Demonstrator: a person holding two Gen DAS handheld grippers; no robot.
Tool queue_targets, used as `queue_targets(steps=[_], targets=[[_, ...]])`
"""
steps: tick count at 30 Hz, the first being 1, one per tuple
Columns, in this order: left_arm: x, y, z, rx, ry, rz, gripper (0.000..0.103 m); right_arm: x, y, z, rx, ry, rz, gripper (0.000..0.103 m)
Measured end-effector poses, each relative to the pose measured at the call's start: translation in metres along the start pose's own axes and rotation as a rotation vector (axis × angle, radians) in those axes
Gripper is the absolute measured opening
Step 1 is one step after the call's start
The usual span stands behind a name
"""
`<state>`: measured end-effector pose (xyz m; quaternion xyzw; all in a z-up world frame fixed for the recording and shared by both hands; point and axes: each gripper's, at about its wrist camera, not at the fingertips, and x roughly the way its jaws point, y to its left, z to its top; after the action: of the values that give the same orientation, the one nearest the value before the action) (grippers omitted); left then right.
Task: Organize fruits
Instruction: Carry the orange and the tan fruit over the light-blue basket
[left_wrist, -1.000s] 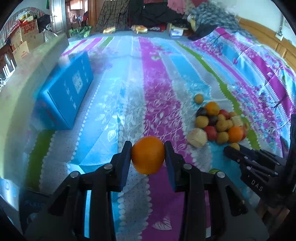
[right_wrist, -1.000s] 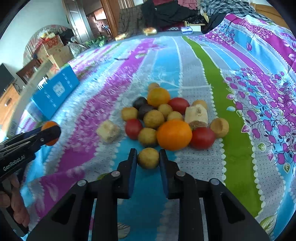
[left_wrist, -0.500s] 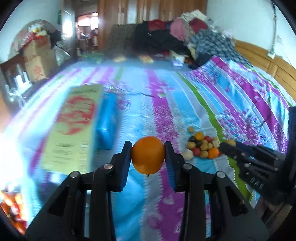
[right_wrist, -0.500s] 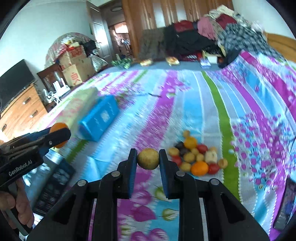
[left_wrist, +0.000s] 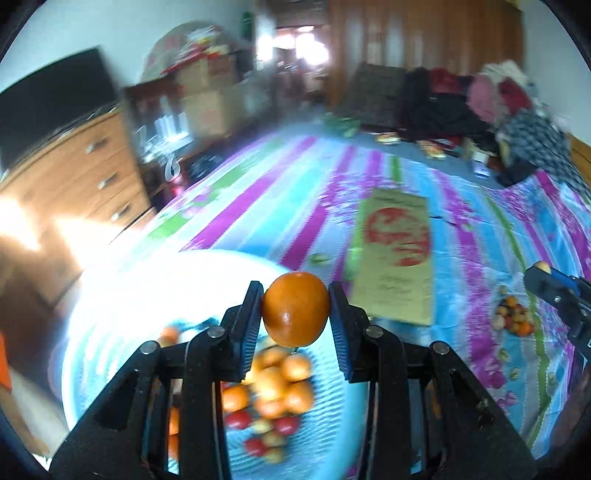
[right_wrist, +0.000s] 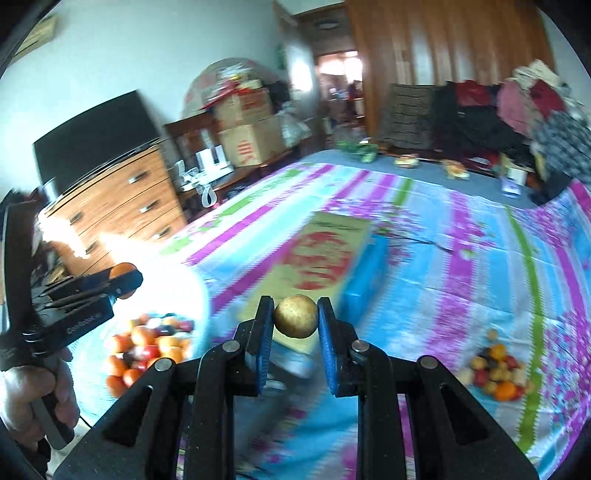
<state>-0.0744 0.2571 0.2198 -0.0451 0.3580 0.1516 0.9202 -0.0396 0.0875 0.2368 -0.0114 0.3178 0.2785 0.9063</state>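
Left wrist view shows my left tool (left_wrist: 295, 310) clamped on the orange (left_wrist: 295, 308), now carried from the bed's fruit pile (left_wrist: 514, 316) to above the basin (left_wrist: 110, 295), right tool (right_wrist: 295, 317) gripping its yellowish fruit (right_wrist: 295, 315) alongside, so both look ready to drop.

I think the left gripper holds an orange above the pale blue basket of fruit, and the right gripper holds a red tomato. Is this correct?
Not quite. The right gripper holds a small yellowish-brown round fruit, not a red tomato; the right wrist view shows it between the blue pads. The rest stands: the left gripper holds an orange above the pale blue basket of fruit.
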Motion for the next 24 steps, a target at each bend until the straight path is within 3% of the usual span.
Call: queue_targets(steps=[5, 10, 24], targets=[[0.008, 0.046, -0.014, -0.06, 0.04, 0.086, 0.036, 0.021, 0.064, 0.006, -0.058, 0.041, 0.076, 0.027], [0.011, 0.076, -0.02, -0.111, 0.064, 0.119, 0.036, 0.044, 0.113, 0.01, -0.1, 0.1, 0.121, 0.027], [0.019, 0.124, -0.035, -0.183, 0.118, 0.094, 0.036, 0.087, 0.162, 0.005, -0.143, 0.209, 0.13, 0.027]])
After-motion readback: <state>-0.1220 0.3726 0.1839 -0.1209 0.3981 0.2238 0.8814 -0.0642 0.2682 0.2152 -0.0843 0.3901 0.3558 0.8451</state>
